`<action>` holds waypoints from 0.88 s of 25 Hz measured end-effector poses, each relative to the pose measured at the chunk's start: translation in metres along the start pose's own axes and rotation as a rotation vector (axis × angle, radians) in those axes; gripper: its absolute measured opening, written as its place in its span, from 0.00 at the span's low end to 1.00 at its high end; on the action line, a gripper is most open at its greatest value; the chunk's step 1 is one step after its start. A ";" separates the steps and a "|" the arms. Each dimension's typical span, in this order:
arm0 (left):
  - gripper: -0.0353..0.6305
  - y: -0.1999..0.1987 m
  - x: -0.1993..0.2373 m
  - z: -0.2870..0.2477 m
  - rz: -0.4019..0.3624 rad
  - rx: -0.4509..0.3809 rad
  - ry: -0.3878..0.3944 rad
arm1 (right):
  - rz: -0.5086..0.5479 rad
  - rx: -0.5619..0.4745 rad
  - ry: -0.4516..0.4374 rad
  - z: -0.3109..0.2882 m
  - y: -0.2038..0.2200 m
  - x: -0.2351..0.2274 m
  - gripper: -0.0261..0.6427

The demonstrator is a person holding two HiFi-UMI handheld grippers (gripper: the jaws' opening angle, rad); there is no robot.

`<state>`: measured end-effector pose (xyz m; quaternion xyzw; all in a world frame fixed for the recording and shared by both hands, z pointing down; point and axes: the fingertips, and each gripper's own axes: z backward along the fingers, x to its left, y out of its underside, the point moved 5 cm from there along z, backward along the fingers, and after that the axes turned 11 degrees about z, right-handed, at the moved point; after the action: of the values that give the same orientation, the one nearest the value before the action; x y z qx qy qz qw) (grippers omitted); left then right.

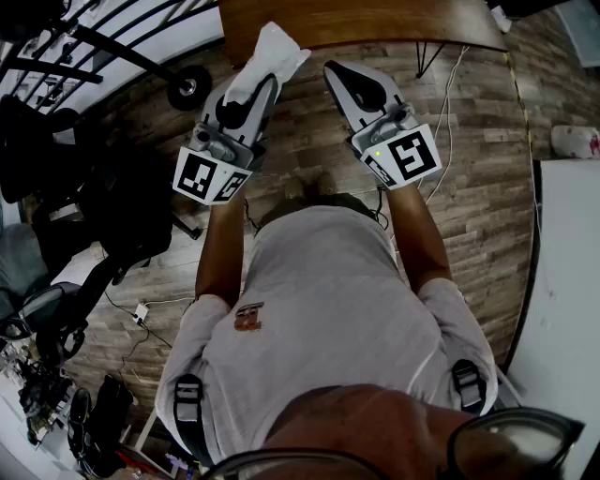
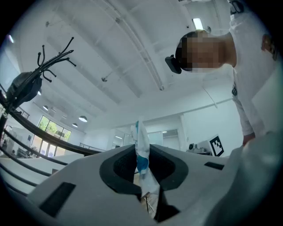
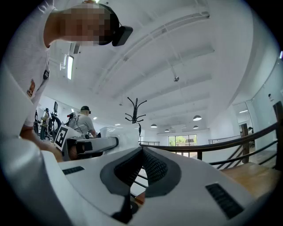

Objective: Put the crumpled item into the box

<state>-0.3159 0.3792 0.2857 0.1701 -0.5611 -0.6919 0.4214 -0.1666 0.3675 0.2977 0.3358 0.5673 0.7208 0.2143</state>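
My left gripper [image 1: 262, 82] is raised in front of the person's chest and points up. It is shut on a crumpled white item [image 1: 277, 47] that sticks out past the jaw tips. In the left gripper view the crumpled item [image 2: 142, 152] shows blue print and is pinched between the dark pads [image 2: 166, 165]. My right gripper [image 1: 337, 73] is held beside it, shut, with nothing between its jaws [image 3: 142, 150]. From the right gripper view the left gripper [image 3: 93, 143] and the white item [image 3: 118, 131] show at the left. No box is in view.
A wooden table [image 1: 375, 19] lies ahead, above the grippers. A black railing [image 1: 103, 47] and a wheel [image 1: 190, 87] are at upper left, dark chairs [image 1: 84, 216] at left, a white surface [image 1: 567, 309] at right. Cables [image 1: 450, 89] run over the wood floor.
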 end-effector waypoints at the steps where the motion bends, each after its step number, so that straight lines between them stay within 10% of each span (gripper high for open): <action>1: 0.16 0.000 -0.001 -0.001 0.000 0.001 -0.002 | 0.001 -0.001 -0.001 0.000 -0.001 -0.001 0.09; 22: 0.16 0.026 0.014 -0.089 -0.024 0.004 -0.055 | -0.002 -0.010 -0.027 0.022 0.024 -0.100 0.09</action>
<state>-0.2508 0.3113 0.2848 0.1583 -0.5717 -0.7003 0.3970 -0.0805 0.3066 0.2995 0.3438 0.5608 0.7190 0.2241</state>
